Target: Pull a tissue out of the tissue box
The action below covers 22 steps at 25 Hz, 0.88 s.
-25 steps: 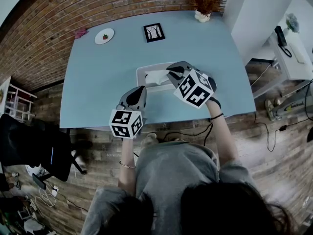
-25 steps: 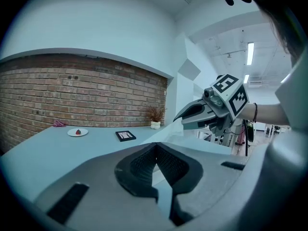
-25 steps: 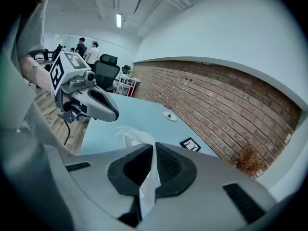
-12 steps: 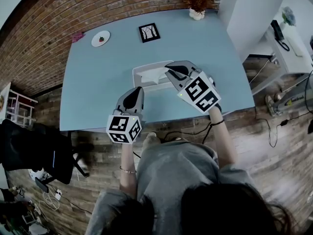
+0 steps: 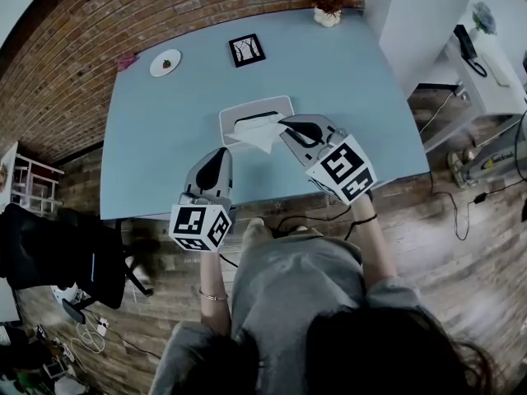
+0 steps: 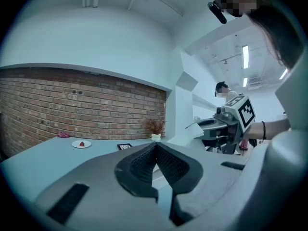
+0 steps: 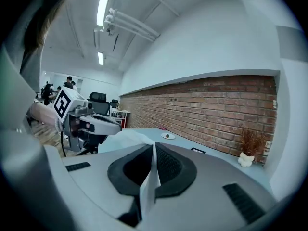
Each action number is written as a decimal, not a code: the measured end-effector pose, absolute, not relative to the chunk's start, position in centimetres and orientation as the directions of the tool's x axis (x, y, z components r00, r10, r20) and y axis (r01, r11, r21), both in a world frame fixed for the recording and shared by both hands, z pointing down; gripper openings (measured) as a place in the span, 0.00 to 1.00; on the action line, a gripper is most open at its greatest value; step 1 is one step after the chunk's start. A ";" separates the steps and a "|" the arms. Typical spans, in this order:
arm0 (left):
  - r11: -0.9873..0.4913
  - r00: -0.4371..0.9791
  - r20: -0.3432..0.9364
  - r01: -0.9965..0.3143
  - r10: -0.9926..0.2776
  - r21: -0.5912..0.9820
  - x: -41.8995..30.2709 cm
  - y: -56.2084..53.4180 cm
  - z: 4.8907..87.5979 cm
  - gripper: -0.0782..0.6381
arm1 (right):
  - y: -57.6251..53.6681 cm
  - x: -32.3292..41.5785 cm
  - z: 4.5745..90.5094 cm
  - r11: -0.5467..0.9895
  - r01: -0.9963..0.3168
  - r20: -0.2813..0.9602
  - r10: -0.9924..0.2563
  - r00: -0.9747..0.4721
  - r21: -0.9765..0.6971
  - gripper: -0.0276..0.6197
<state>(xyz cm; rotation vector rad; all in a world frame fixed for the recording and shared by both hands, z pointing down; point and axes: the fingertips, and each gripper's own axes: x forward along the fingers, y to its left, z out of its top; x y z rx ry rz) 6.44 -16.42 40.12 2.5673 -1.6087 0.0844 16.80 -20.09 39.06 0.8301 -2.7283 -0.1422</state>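
The white tissue box [image 5: 247,108] sits on the light blue table [image 5: 165,138]. A white tissue [image 5: 262,132] trails from its slot over the near edge, its corner pinched in my right gripper [image 5: 285,123]. In the right gripper view the jaws [image 7: 154,146] are shut on the tissue [image 7: 124,139], which spreads out ahead of them and runs back between the pads. My left gripper [image 5: 222,151] hovers to the left of the box and nearer the person. It is apart from the box, and its jaws [image 6: 155,146] are shut on nothing.
At the far left of the table stand a small plate with a strawberry [image 5: 165,62] and a framed picture [image 5: 246,49]; a potted plant [image 5: 327,6] is at the far edge. A black chair [image 5: 49,245] is left of the table and a white cabinet [image 5: 486,56] to the right.
Both grippers have lifted and drawn back toward the person. The right one has pulled the tissue further out of the box, so that it now drapes over the near edge.
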 end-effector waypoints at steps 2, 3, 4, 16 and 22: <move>-0.433 0.438 0.095 -0.898 -0.894 0.075 6.5 -16.2 39.9 0.11 | -19.5 16.7 39.0 0.837 -0.529 0.215 -0.547 -0.809 0.142 0.05; -0.433 0.439 0.092 -0.898 -0.894 0.076 6.6 -16.1 39.8 0.11 | -19.2 16.6 39.0 0.842 -0.526 0.199 -0.540 -0.818 0.121 0.05; -0.434 0.439 0.091 -0.898 -0.894 0.074 6.6 -16.0 39.8 0.11 | -19.0 16.6 39.0 0.846 -0.523 0.184 -0.533 -0.826 0.100 0.05; -0.428 0.433 0.099 -0.901 -0.896 0.065 6.5 -16.1 40.0 0.11 | -19.1 16.9 39.1 0.849 -0.527 0.128 -0.526 -0.841 0.034 0.05; -0.426 0.430 0.099 -0.903 -0.897 0.062 6.5 -16.2 40.0 0.11 | -19.3 17.1 39.0 0.852 -0.523 0.108 -0.522 -0.846 0.017 0.05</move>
